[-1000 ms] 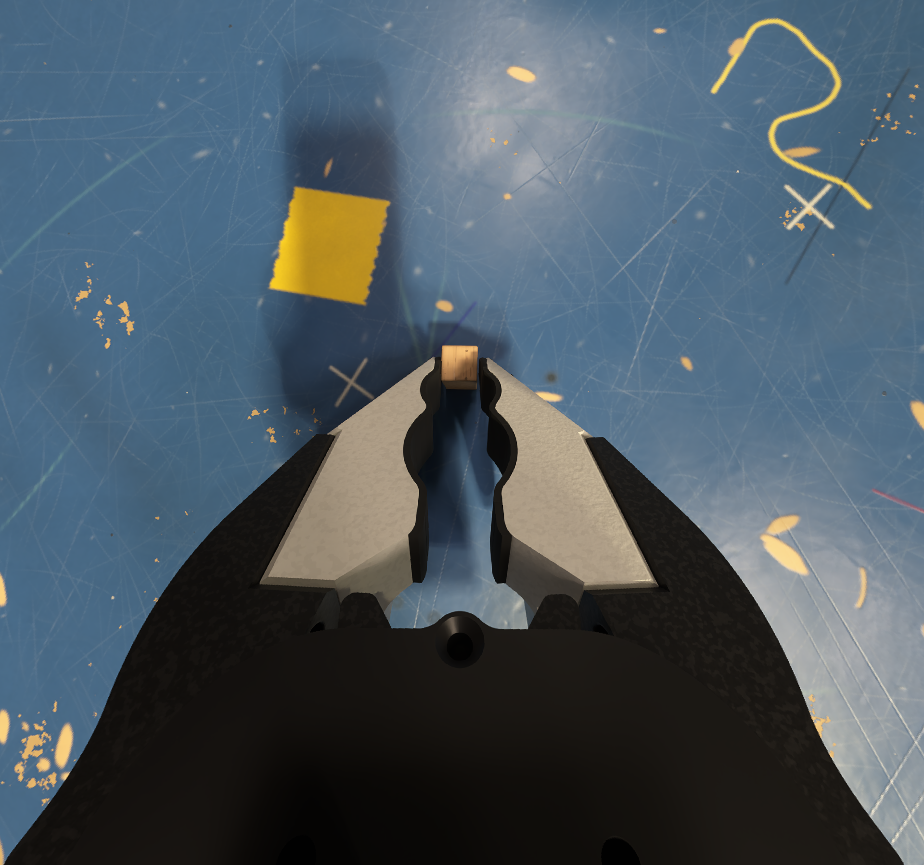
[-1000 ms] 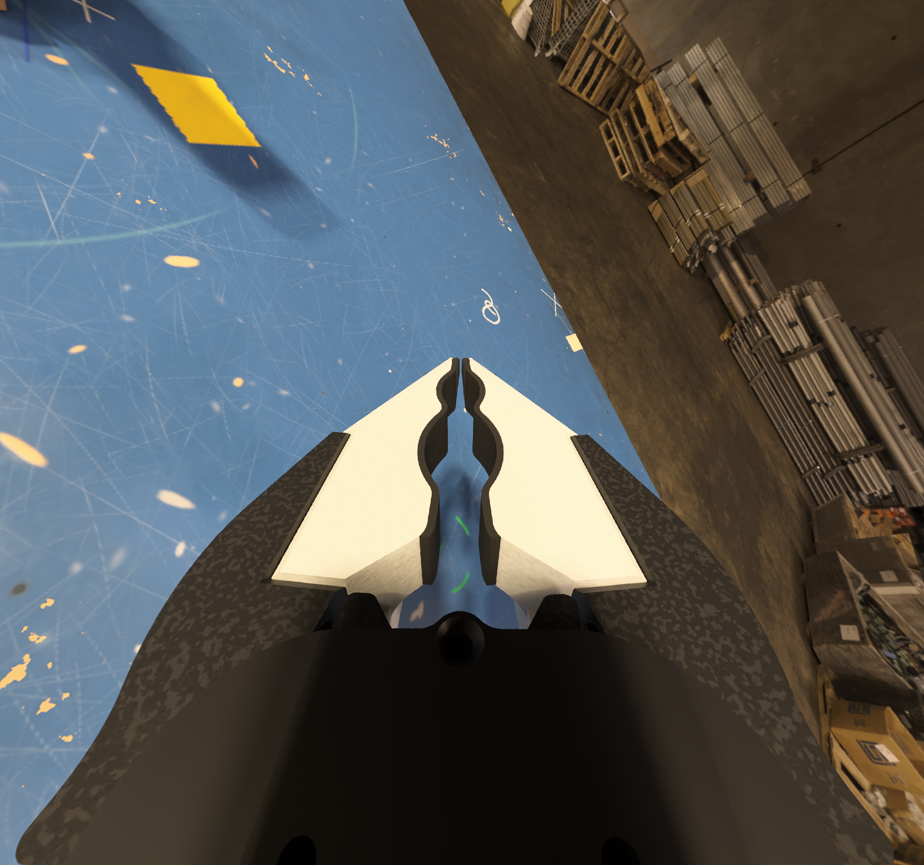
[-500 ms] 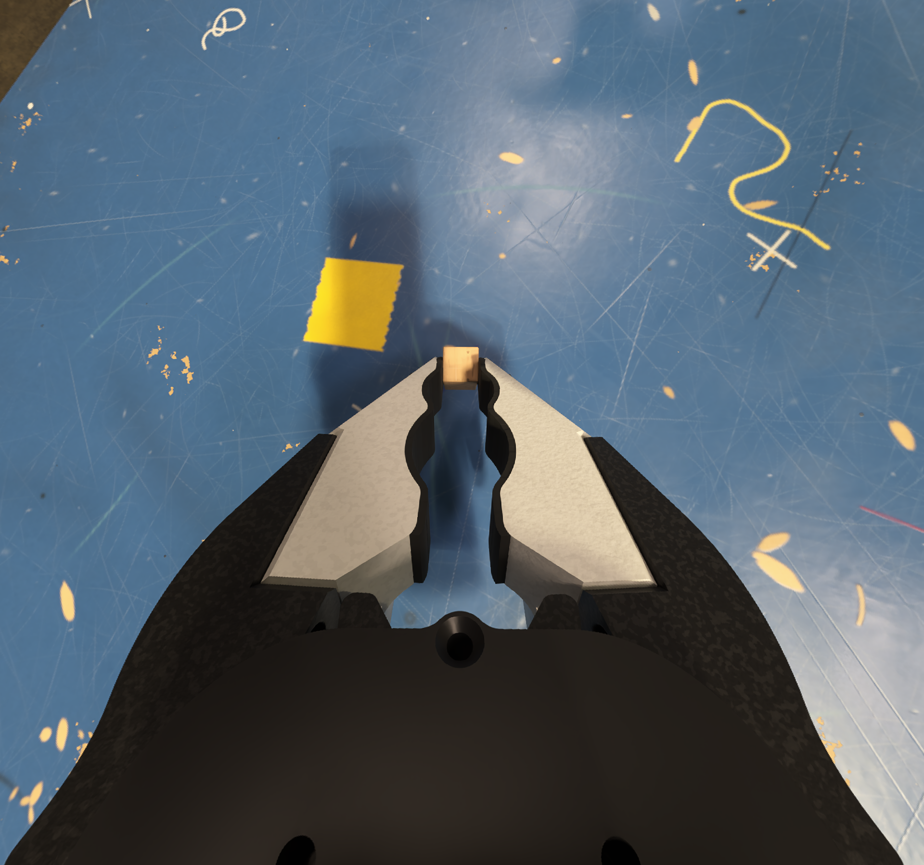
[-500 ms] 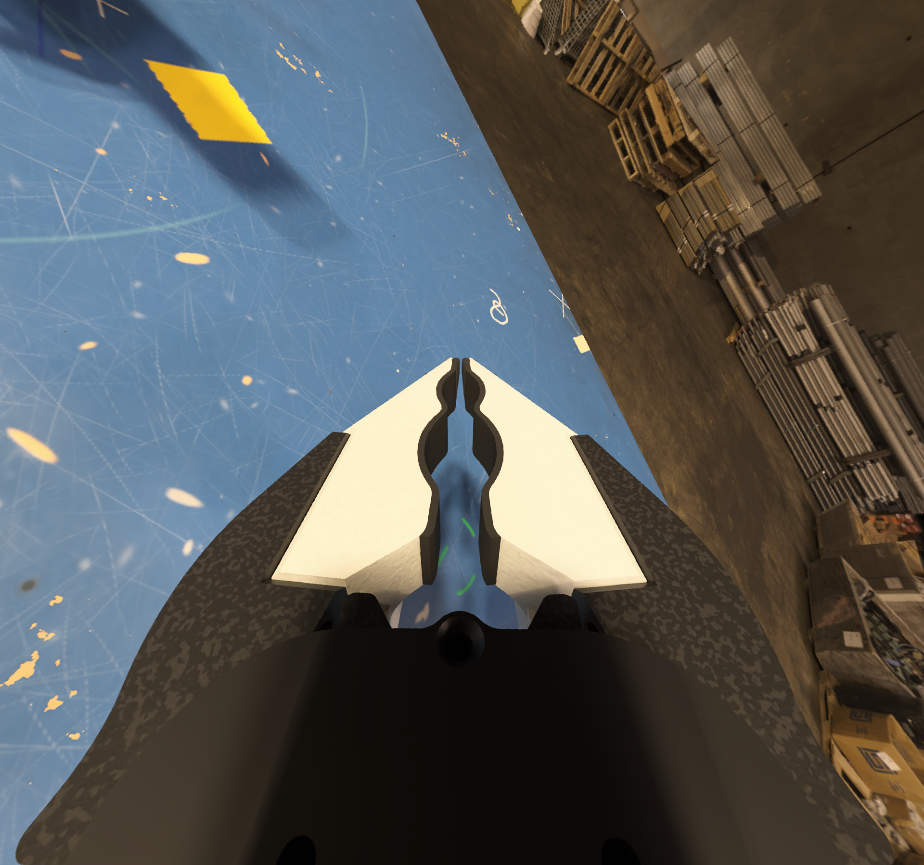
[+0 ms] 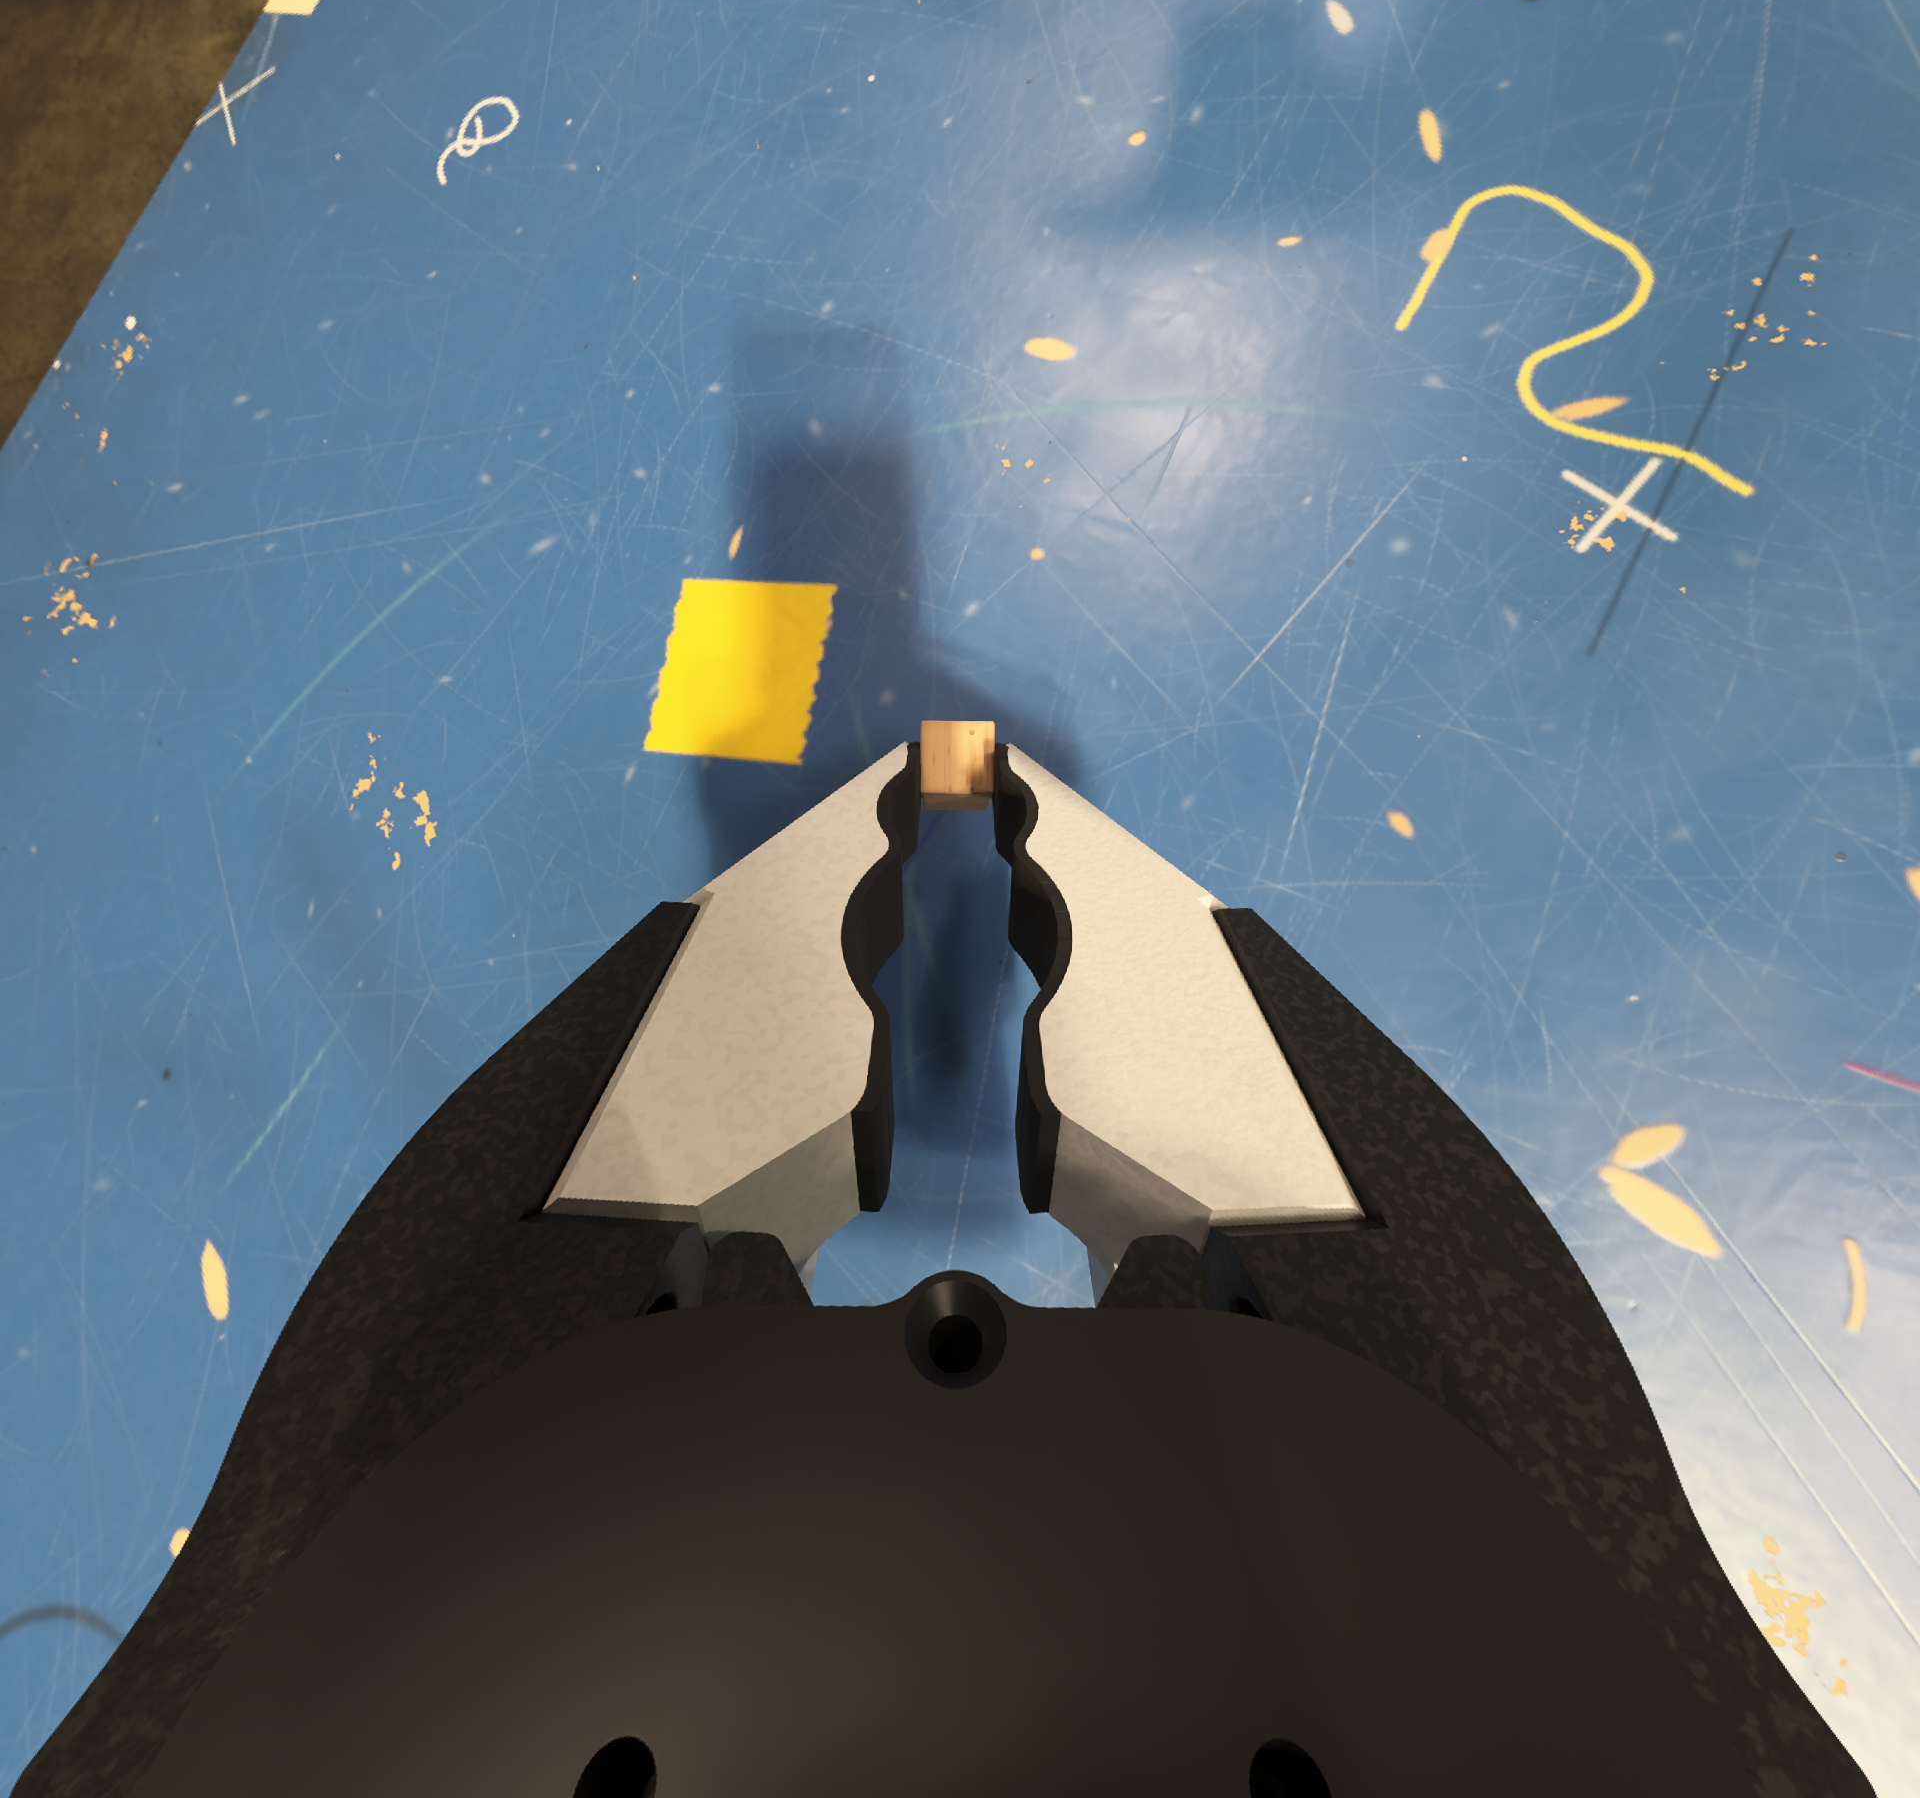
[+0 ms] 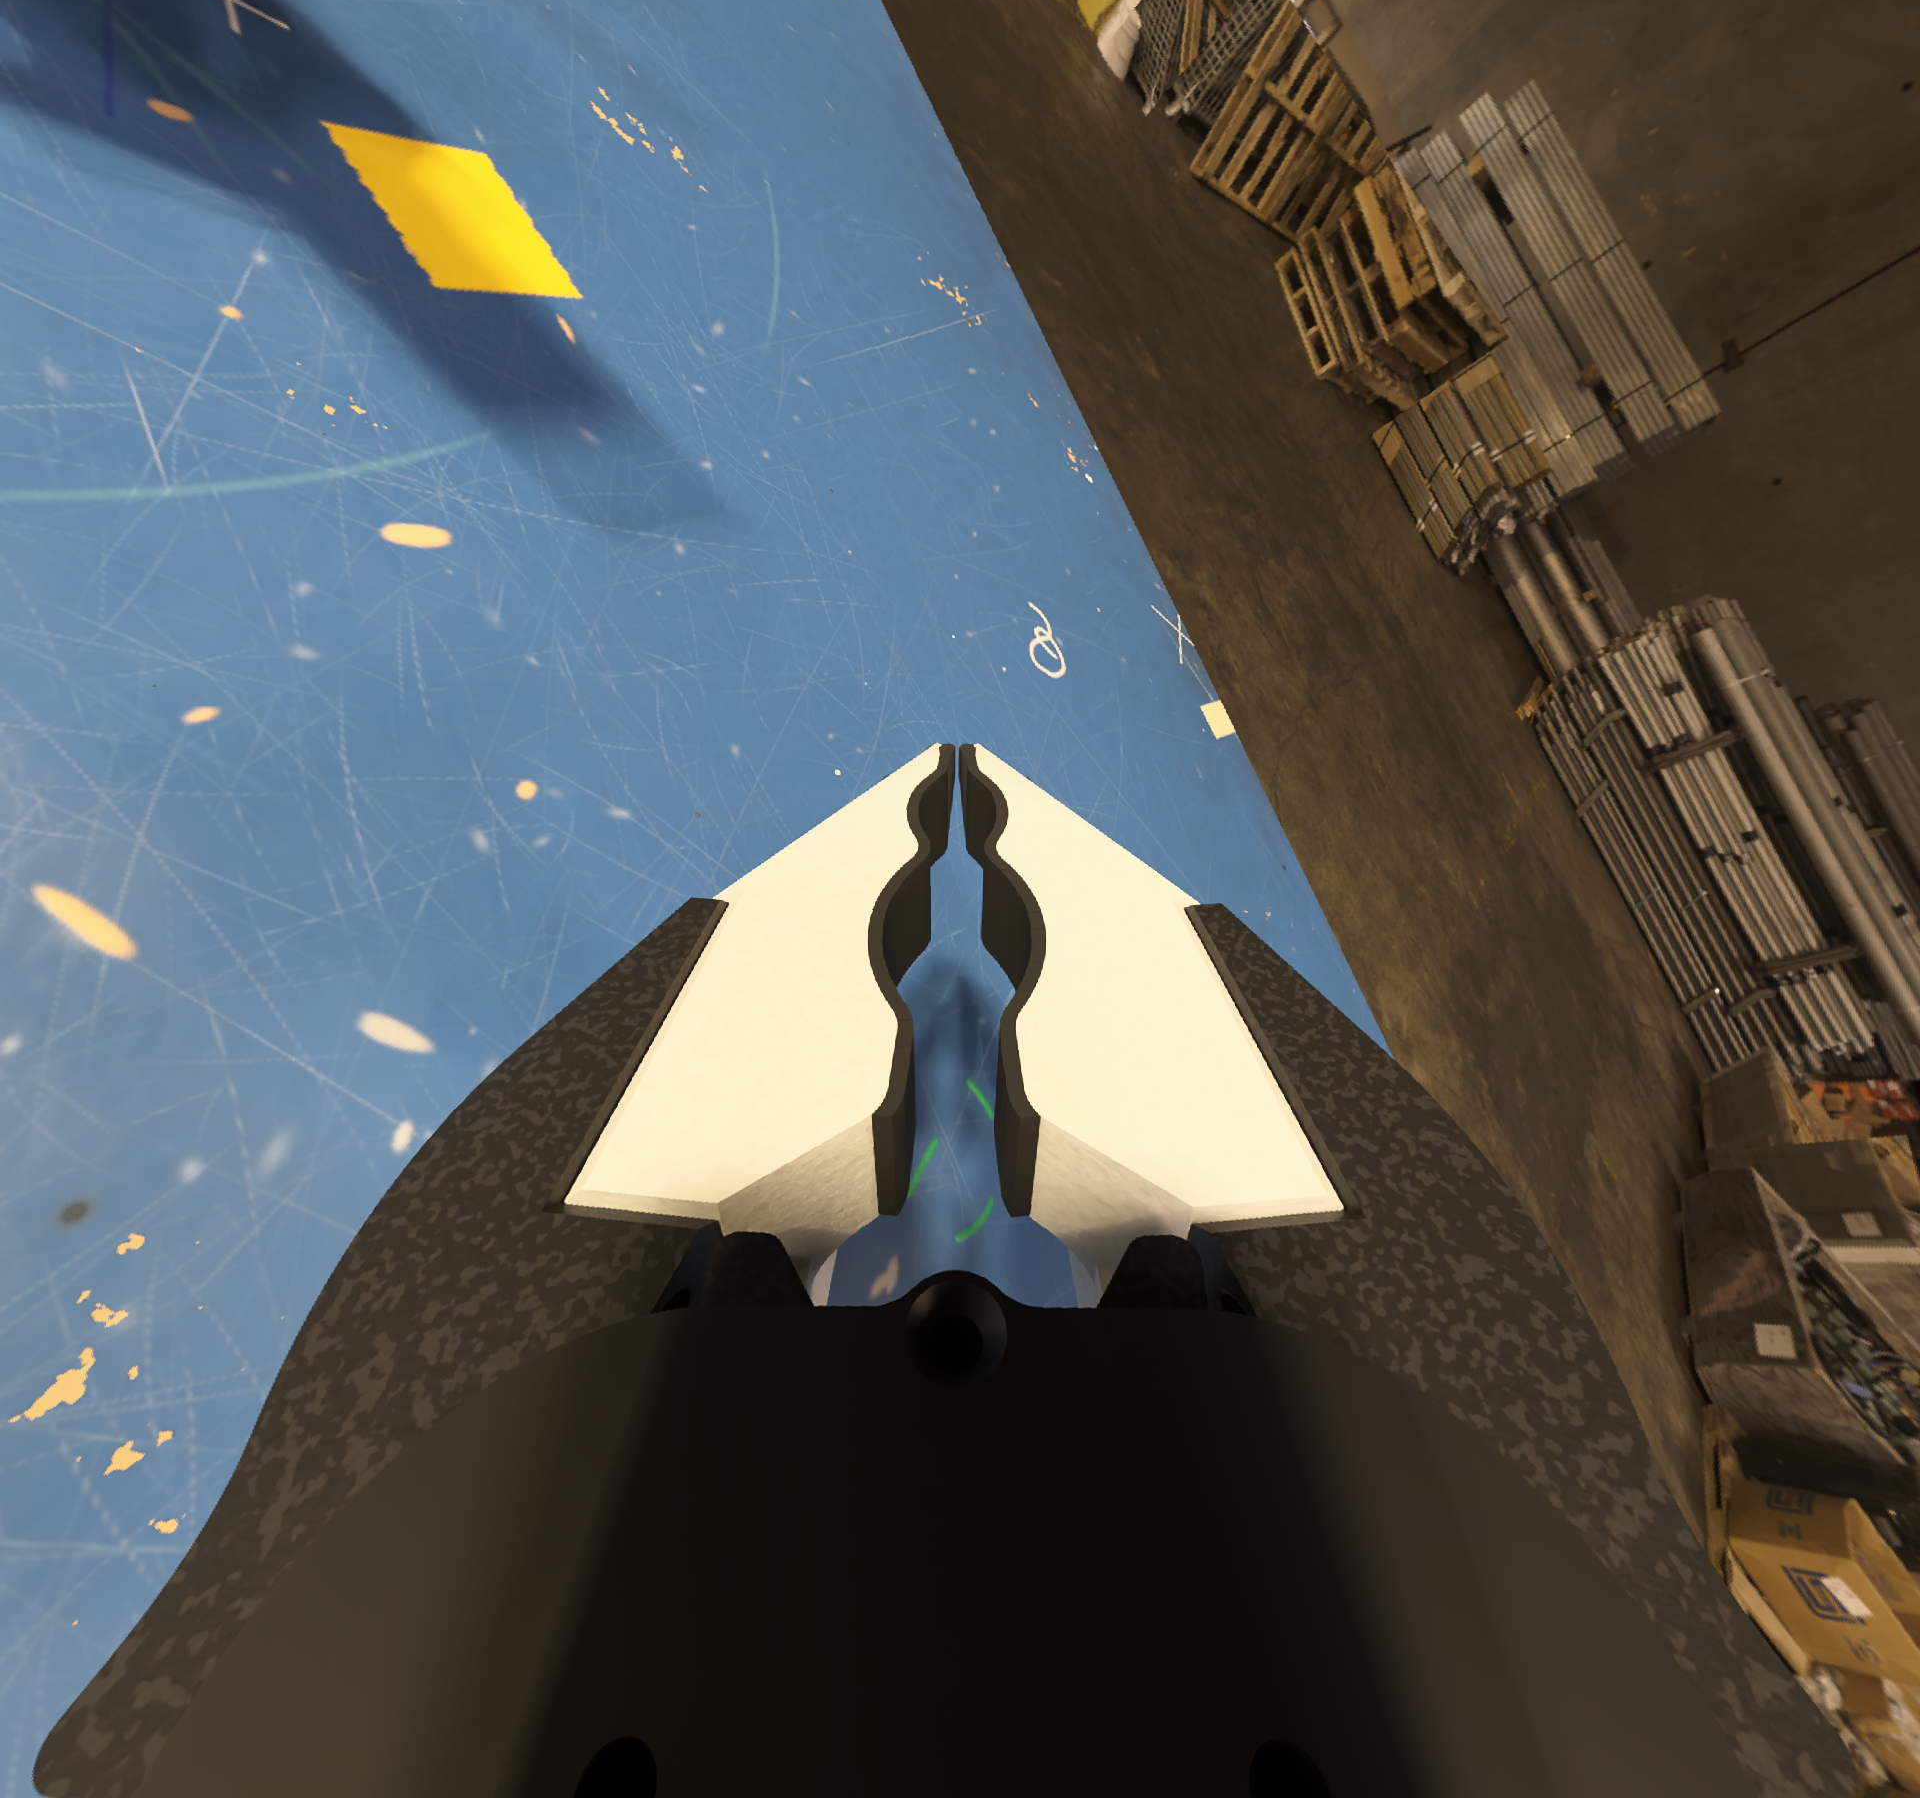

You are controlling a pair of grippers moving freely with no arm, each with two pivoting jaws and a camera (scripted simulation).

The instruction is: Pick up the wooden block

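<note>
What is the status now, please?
Left gripper shut on wooden block, clear of the blue table. Right gripper shut, empty. Nothing in the way.

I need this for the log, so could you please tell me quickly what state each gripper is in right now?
Left gripper: closed on the wooden block, pinched at its fingertips.
Right gripper: closed, holding nothing.

Left wrist view: looks steeply down along its fingers at the blue tabletop (image 5: 416, 398) | right wrist view: low, slanting across the table edge toward warehouse pallets (image 6: 1309, 148) | both catch the yellow patch (image 5: 743, 673) (image 6: 452, 210)
</note>
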